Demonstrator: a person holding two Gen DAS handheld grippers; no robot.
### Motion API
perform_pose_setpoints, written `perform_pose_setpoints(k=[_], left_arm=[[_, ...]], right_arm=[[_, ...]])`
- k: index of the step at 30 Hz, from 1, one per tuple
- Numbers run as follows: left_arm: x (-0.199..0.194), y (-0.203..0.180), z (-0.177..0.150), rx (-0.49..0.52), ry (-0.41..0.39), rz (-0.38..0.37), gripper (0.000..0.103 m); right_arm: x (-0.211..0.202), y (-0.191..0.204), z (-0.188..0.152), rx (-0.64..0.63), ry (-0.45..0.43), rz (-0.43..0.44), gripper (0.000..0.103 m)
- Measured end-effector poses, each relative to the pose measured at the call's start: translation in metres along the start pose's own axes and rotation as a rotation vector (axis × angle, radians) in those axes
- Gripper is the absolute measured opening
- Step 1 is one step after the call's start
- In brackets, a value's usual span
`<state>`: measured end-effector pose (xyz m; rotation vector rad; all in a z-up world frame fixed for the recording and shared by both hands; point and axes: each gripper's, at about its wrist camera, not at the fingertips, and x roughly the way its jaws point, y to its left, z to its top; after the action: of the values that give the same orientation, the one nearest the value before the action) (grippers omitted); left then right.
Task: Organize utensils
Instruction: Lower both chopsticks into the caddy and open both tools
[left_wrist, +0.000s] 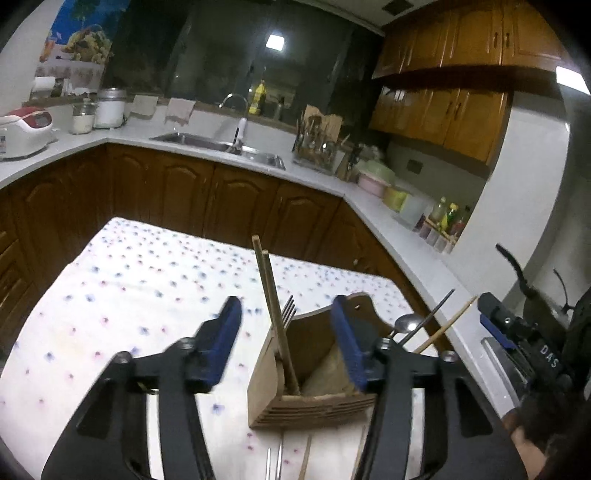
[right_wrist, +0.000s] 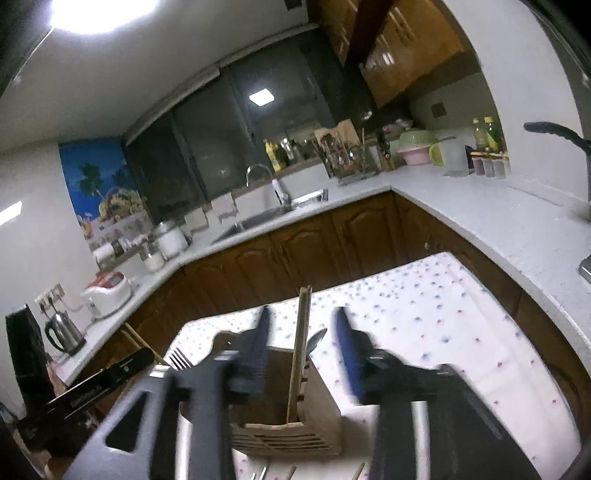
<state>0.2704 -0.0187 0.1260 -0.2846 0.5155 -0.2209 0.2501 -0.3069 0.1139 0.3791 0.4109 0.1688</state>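
- Left tongs (left_wrist: 286, 343) stand open, gripping nothing, above the wooden holder (left_wrist: 314, 384) at lower centre.
- Right tongs (right_wrist: 303, 345) likewise open, empty; chopsticks (right_wrist: 299, 350) stand upright between their fingers.

White letters "DAS" stand on the black body of the right hand-held gripper (left_wrist: 496, 325), seen at the right edge of the left wrist view. The print on the other hand-held gripper's body is too blurred to read.

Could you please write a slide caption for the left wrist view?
Open left gripper above a wooden utensil holder with chopsticks and fork.
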Motion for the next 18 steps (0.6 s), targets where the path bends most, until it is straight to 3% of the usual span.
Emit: perform_pose_setpoints(k=[3,5,9,18], left_arm=[[-0.016,0.000,0.000,-0.003,-0.011,-0.007,0.068],[-0.026,0.001,-0.002,-0.007,-0.021,0.002,0.075],[-0.047,0.008,-0.013,-0.015,-0.029,0.035,0.086],[-0.066,0.026,-0.067,-0.005,0.062,0.105,0.086]], right_arm=[[-0.017,-0.004,0.005,0.022,-0.042,0.004,0.068],[-0.029,-0.008,0.007,0.040,-0.066,0.010,0.088],[-0.050,-0.011,0.004,0.053,-0.092,0.011,0.094],[-0.083,-0.018,-0.049,0.060,-0.024,-0.018,0.098]])
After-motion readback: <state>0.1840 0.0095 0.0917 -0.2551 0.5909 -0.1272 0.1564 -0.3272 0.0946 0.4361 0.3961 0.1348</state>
